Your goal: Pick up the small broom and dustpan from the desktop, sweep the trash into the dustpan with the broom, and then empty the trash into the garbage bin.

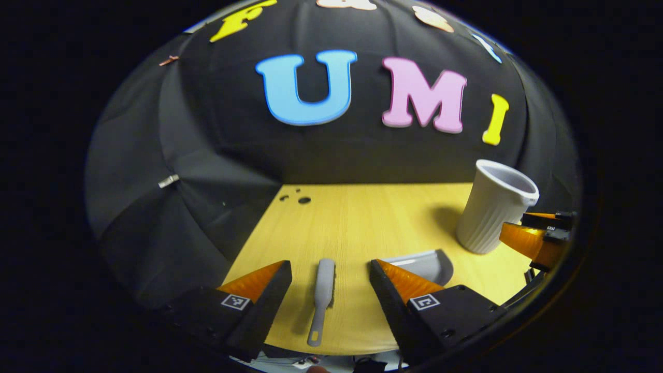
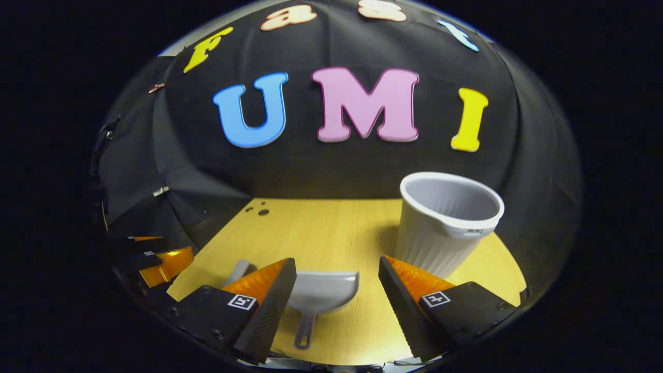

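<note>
A small grey broom (image 1: 321, 298) lies on the wooden desktop (image 1: 362, 217), handle toward me, between the spread fingers of my open left gripper (image 1: 330, 272). A grey dustpan (image 2: 320, 298) lies flat with its handle toward me, between the fingers of my open right gripper (image 2: 336, 269). Part of the dustpan (image 1: 427, 261) shows beside the left gripper's right finger. A grey ribbed garbage bin (image 2: 445, 223) stands upright behind the right gripper's right finger. The bin (image 1: 494, 207) is at the right in the left gripper view. Several dark trash bits (image 1: 298, 197) lie at the far left corner.
The right gripper (image 1: 538, 235) appears at the right edge of the left gripper view, beside the bin. The left gripper (image 2: 150, 259) shows at the left edge of the right gripper view. The broom's end (image 2: 237, 270) peeks out behind the right gripper's left finger. Black cloth walls surround the desk.
</note>
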### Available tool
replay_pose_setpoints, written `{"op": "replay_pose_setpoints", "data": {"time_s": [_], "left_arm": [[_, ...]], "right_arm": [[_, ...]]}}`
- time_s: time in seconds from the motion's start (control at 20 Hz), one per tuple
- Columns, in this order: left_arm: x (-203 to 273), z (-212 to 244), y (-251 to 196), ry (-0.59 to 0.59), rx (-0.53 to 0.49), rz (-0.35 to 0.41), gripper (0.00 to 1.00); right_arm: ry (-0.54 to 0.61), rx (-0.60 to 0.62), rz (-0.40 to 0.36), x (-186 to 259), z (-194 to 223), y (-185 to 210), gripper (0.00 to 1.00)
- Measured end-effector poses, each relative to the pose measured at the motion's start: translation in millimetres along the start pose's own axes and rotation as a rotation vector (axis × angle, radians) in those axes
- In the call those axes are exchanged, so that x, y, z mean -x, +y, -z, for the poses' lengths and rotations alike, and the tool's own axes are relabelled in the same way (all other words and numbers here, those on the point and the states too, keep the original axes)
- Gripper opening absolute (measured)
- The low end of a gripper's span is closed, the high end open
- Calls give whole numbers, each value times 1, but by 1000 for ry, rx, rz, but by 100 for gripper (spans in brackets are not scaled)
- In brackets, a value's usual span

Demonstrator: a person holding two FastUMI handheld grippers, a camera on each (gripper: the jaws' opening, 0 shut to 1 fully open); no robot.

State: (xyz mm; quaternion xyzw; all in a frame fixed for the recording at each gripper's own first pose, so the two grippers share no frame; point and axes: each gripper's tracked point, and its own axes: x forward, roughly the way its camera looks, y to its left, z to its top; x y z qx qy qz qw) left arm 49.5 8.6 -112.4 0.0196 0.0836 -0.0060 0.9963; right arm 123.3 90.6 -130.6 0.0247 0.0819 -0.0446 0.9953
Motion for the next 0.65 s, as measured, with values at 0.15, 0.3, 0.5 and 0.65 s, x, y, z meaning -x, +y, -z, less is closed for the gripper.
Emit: {"op": "replay_pose_setpoints", "data": {"time_s": [0.15,0.3,0.5,0.65], "left_arm": [[46,-27,-9,-171,64,-41,96],[74,-33,-17,-256,97,-63,96],[88,-40,-33,-298,71,-38,95],[90,-36,-53,-302,54,16,95]], "right_arm": [[-126,50,-9,21,-27,-4,99],[-152,90,-23,38,-23,-4,99],[-105,87,-38,46,-5,-11,99],[-88,78,-32,52,-1,-14,99]]}}
